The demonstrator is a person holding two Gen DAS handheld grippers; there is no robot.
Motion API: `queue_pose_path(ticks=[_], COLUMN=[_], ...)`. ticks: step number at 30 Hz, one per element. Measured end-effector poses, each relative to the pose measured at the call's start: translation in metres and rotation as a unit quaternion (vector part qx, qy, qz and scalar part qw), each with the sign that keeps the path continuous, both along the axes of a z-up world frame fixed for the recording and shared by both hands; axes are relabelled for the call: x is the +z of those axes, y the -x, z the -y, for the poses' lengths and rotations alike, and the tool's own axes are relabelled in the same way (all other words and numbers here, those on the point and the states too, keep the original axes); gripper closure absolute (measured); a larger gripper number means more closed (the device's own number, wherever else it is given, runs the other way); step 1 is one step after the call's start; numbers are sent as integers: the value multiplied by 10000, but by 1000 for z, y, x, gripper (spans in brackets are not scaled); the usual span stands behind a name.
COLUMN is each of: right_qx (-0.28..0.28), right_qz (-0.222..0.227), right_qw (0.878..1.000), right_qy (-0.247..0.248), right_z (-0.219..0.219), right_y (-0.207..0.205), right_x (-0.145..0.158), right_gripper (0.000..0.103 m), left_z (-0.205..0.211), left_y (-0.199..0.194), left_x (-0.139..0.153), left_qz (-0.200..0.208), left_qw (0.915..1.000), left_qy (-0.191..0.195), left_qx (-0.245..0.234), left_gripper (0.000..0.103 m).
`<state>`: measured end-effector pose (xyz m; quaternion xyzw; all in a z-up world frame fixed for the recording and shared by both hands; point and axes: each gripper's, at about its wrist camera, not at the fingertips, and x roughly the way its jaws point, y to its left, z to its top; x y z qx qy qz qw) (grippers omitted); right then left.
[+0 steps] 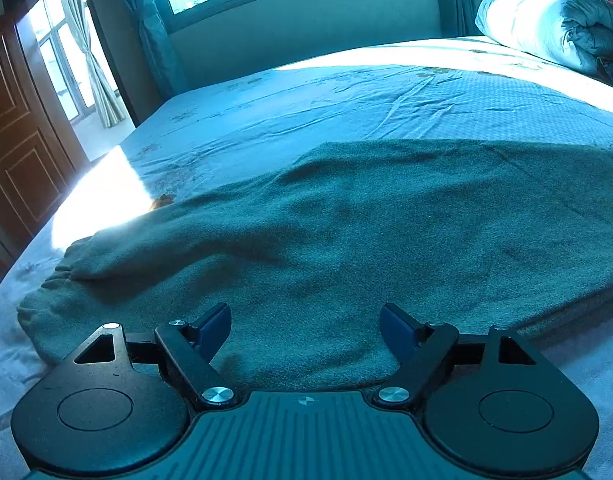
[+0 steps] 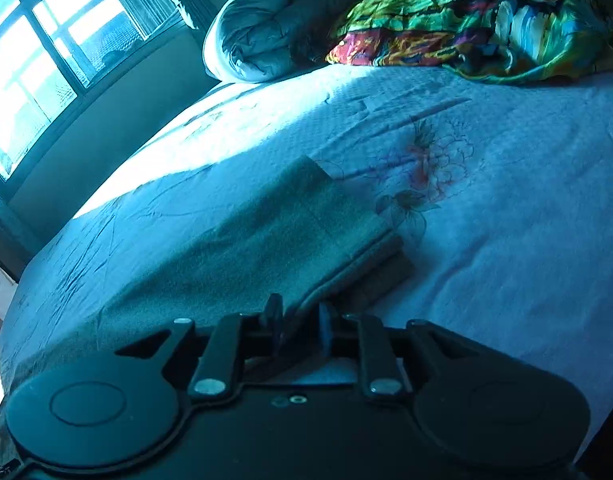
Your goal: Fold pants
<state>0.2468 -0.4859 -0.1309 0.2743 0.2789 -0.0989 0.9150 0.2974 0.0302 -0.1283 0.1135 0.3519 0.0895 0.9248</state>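
While the grey pants (image 1: 326, 240) lay flat across the bed (image 1: 346, 96), your left hand-held gripper (image 1: 305, 330) hovered above them, jaws apart and empty; your right hand-held gripper (image 2: 299, 322) was clamped on their near edge, presumably to lift a fold.

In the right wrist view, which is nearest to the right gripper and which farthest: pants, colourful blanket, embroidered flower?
From the right gripper:
1. Pants, edge between its pads.
2. Embroidered flower, mid-bed, right of the pants.
3. Colourful blanket, far end, upper right.
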Motion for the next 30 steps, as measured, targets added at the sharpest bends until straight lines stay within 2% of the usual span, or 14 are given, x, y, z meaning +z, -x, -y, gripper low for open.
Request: queue_pose_path(ticks=[4,7,10,15,18,23,30], right_qx=[1170,1910,2281,2452,2491,2411,2450], right_qz=[207,133,-9,-232,-281,-541,-579], right_qw=[9905,9752,9580,9425,9391,9399,9432], right_qy=[-686,-1106,-1739,-2261,-2349,-2358,-2167], right_z=[-56,-111,-152,-186,-197,-211,-228], right_y=[2,-9,-22,-35,-42,-51,-53], right_x=[7,-1,-15,-29,-33,-43,-39], right_gripper=[89,89,89,89,89,89,89], left_z=[-15,-23,-37,-76,-89,-97,-98], left_y=[9,18,32,50,56,58,57], left_x=[5,7,10,13,10,5,2], left_qz=[187,220,294,352,368,355,364], left_qw=[9994,9990,9982,9947,9937,9928,9918], left_qy=[187,229,251,501,575,703,817], left_qx=[224,306,464,823,888,906,916], left_gripper=[22,22,22,22,22,22,22])
